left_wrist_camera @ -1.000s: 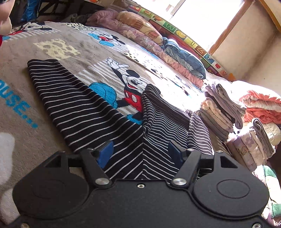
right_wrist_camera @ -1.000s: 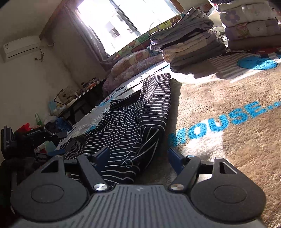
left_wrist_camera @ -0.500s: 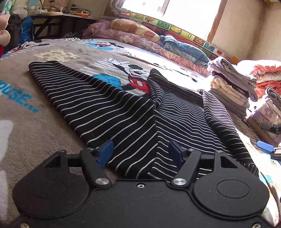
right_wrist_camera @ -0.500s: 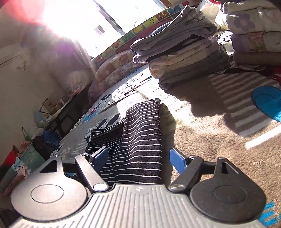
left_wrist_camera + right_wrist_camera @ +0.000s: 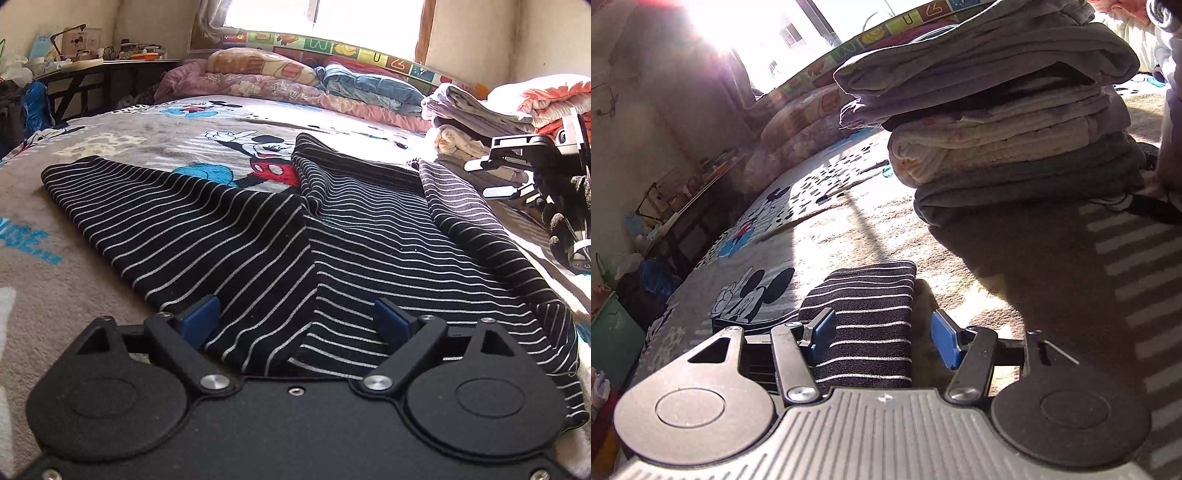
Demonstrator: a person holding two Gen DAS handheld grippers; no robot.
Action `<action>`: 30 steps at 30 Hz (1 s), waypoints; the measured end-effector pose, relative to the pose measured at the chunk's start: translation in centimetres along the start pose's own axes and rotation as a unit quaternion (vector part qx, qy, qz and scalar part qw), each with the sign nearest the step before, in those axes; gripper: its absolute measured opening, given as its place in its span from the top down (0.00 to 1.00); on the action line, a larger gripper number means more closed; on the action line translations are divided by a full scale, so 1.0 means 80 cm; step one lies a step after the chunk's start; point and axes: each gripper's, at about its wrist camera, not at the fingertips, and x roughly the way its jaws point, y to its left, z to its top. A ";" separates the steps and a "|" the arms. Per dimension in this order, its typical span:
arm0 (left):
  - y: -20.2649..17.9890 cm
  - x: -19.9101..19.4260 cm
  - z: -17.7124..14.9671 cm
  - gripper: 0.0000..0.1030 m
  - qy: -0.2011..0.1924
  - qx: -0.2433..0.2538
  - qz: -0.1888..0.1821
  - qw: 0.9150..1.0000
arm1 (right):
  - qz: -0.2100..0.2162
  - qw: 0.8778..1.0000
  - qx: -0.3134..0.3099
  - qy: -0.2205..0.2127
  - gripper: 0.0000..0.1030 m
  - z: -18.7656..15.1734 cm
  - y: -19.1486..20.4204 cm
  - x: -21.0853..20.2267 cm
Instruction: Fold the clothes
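Striped garment (image 5: 229, 236): black knit spread flat mid-bed on the fleece blanket (image 5: 74, 295), sleeves out for folding.
Left gripper (image 5: 295, 321): jaws wide over the near hem.
Right gripper (image 5: 882, 338): jaws wide, astride a sleeve end, beside the folded stack (image 5: 1015, 147).

The striped garment (image 5: 258, 236) lies spread on the blanket (image 5: 74, 266), directly in front of the left gripper (image 5: 299, 319), and its sleeve end (image 5: 871, 314) lies between the fingers of the right gripper (image 5: 882, 338). Behind that sleeve end and to the right stands a stack of folded clothes (image 5: 1004, 122) on the same blanket. A row of pillows (image 5: 280, 79) lies along the far edge, under the window (image 5: 325, 18).
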 end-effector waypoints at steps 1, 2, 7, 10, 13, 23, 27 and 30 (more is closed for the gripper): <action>0.000 0.000 0.000 0.12 0.000 0.000 0.000 1.000 | 0.001 1.000 0.000 0.001 0.43 0.003 0.001 0.005; -0.001 0.000 0.000 0.12 0.000 0.000 0.000 1.000 | 0.002 1.000 -0.001 0.004 0.44 0.006 0.002 0.011; 0.000 0.000 0.000 0.12 0.000 0.000 0.000 1.000 | -0.014 1.000 0.000 0.022 0.44 0.018 -0.001 0.040; -0.001 0.000 0.000 0.12 0.000 0.001 0.000 1.000 | -0.013 0.999 0.016 0.030 0.44 0.021 -0.008 0.054; -0.002 0.001 0.000 0.12 0.000 0.002 0.000 1.000 | -0.015 0.999 0.028 0.045 0.44 0.021 -0.015 0.069; -0.003 0.003 0.001 0.10 0.001 0.005 -0.001 1.000 | 0.019 0.999 0.027 -0.005 0.92 0.021 -0.013 0.057; -0.004 0.004 0.000 0.10 0.001 0.008 0.000 1.000 | 0.013 0.999 0.020 -0.043 0.94 0.026 -0.009 0.030; -0.005 0.003 0.000 0.10 0.000 0.009 0.001 1.000 | 0.009 0.997 0.023 -0.067 0.94 0.030 -0.008 0.001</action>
